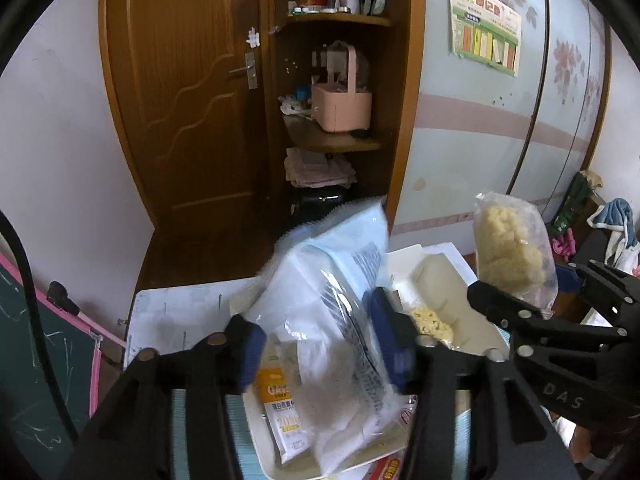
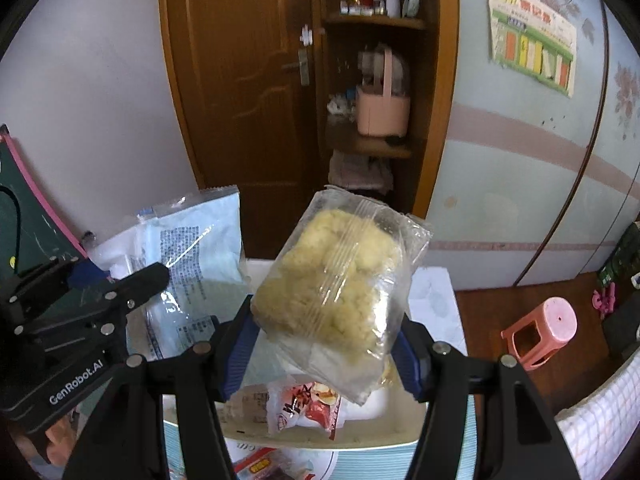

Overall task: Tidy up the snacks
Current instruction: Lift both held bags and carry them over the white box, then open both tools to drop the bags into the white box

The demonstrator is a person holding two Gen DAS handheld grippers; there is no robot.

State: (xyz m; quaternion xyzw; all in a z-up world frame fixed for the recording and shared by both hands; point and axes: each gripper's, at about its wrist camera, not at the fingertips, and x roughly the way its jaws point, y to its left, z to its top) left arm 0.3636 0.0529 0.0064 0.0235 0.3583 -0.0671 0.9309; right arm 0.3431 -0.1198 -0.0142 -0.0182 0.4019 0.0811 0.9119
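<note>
Left claw [image 1: 316, 354] open, its blue pads apart from the pale blue packet [image 1: 340, 280] standing between them, tilted, above the white tray [image 1: 476, 332]. Right claw [image 2: 326, 350] gripping a clear bag of yellow snack [image 2: 340, 284], lifted over the tray's far part. Red-and-white packet [image 2: 308, 404] lying inside the tray, near its front rim. Free floor at right, up to a pink stool [image 2: 548, 330]. Wooden door [image 1: 188, 92] far behind.
</note>
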